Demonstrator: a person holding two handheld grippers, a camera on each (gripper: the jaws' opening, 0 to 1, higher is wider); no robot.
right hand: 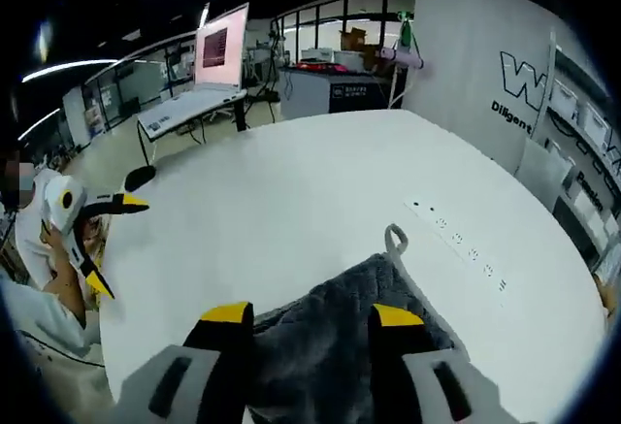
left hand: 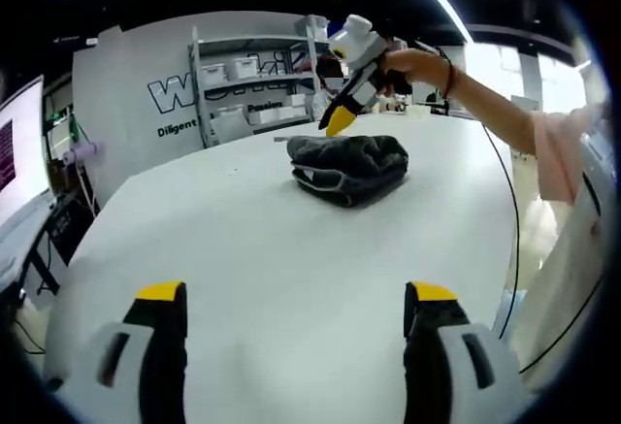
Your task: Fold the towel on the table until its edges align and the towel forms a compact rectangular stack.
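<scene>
This looks like a lab or tech workspace. Metal shelving point(left hand: 247, 80) holds storage boxes beside a white partition wall point(left hand: 136, 104) with printed lettering. Beyond the white tabletop point(right hand: 320, 201), desks carry a monitor point(right hand: 221, 48) and equipment.

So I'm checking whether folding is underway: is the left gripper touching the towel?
No: in the left gripper view the left gripper is open over bare table, well short of the folded grey towel.
</scene>
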